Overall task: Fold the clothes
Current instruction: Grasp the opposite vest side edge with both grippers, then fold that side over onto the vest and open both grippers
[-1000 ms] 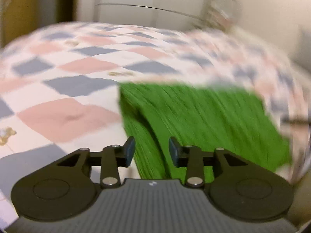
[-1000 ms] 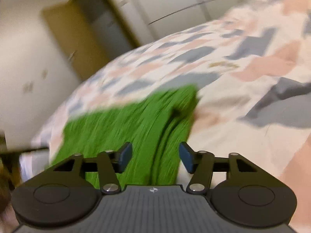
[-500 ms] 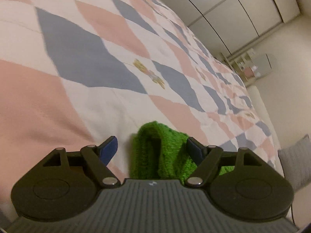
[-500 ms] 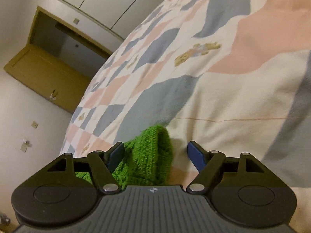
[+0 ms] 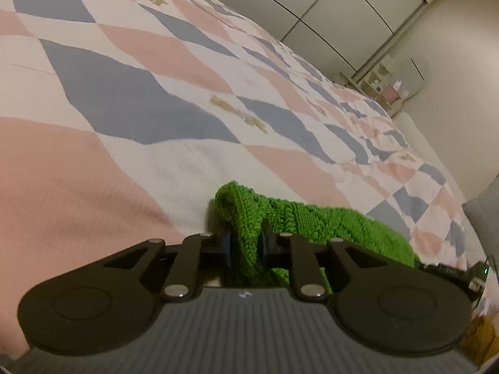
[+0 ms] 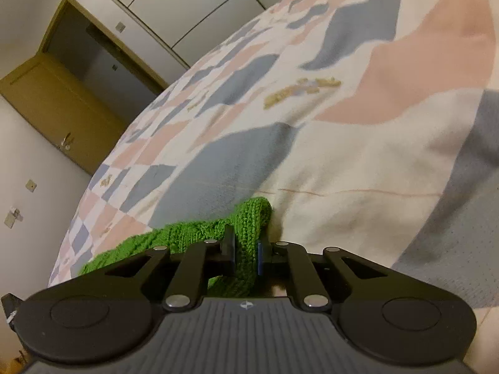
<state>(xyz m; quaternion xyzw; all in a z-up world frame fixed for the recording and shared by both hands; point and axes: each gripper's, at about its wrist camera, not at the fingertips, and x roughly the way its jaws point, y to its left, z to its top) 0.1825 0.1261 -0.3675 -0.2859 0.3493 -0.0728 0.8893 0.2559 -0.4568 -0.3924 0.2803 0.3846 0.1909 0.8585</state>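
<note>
Checked pink-and-blue quilt (image 5: 131,99) fronts pale wardrobe doors (image 5: 299,3).

Knit garment (image 5: 312,218) lies on the bed (image 5: 124,109), bunched at its near edge. Left gripper (image 5: 244,246) sits on one end of the garment, right gripper (image 6: 244,254) on the other, jaws each side of a fold. Wardrobe (image 5: 312,3) behind the bed; shelf (image 5: 383,84) at its far corner; door (image 6: 59,106) beyond the bed.

The green knit garment (image 5: 315,218) runs behind the left gripper (image 5: 245,246) — its lower part hidden. In the right wrist view the right gripper (image 6: 244,254) covers it likewise — full shape unclear.
</note>
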